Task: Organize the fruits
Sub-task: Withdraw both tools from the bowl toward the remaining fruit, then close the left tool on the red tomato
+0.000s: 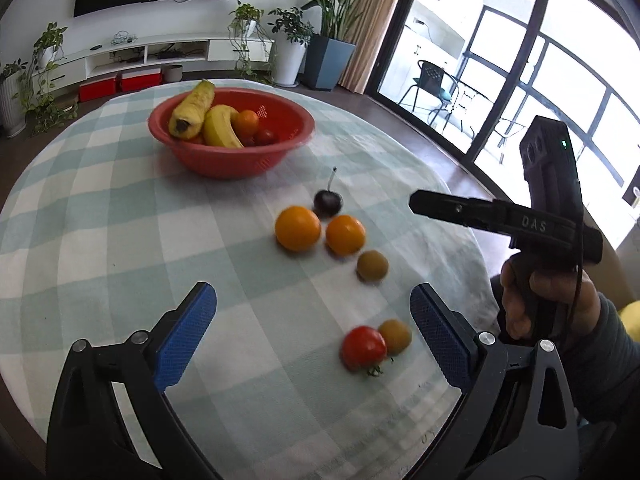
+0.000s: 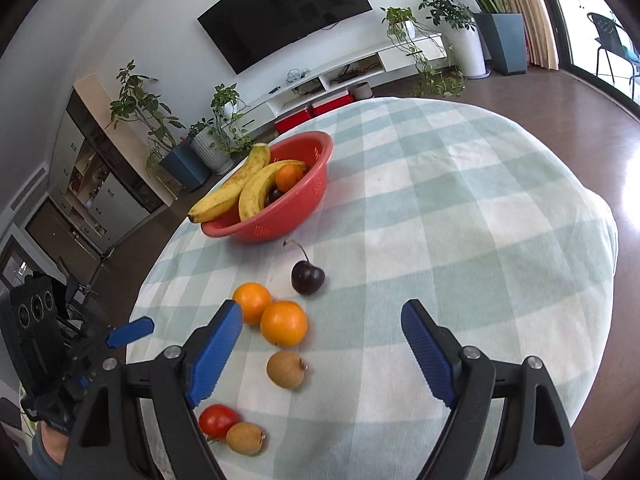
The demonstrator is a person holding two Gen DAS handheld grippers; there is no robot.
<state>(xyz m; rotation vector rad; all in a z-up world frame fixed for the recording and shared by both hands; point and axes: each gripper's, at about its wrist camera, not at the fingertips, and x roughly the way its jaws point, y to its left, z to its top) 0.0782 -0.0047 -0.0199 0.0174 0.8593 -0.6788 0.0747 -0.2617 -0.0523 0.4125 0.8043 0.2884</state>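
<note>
Bright daylight pours in through the glass doors point(image 1: 520, 80), blown out to white glare. Fisheye bending curves the room's edges, corners go dark, and the nearest fruits in the left wrist view are blurred.

On the checked surface point(image 2: 460, 208) before me sits a red bowl point(image 2: 298, 216) holding two bananas point(image 2: 256, 192), a small orange point(image 2: 289, 177) and some darker fruit I can't make out. Nearer me, loose on the cloth, a dark cherry point(image 2: 307, 277) lies with its stem up. Just beside it two oranges point(image 2: 284, 323) touch each other. A brown longan point(image 2: 285, 369) lies apart below them. Closest, a red tomato point(image 2: 218, 420) and a second longan point(image 2: 245, 438) rest touching.
</note>
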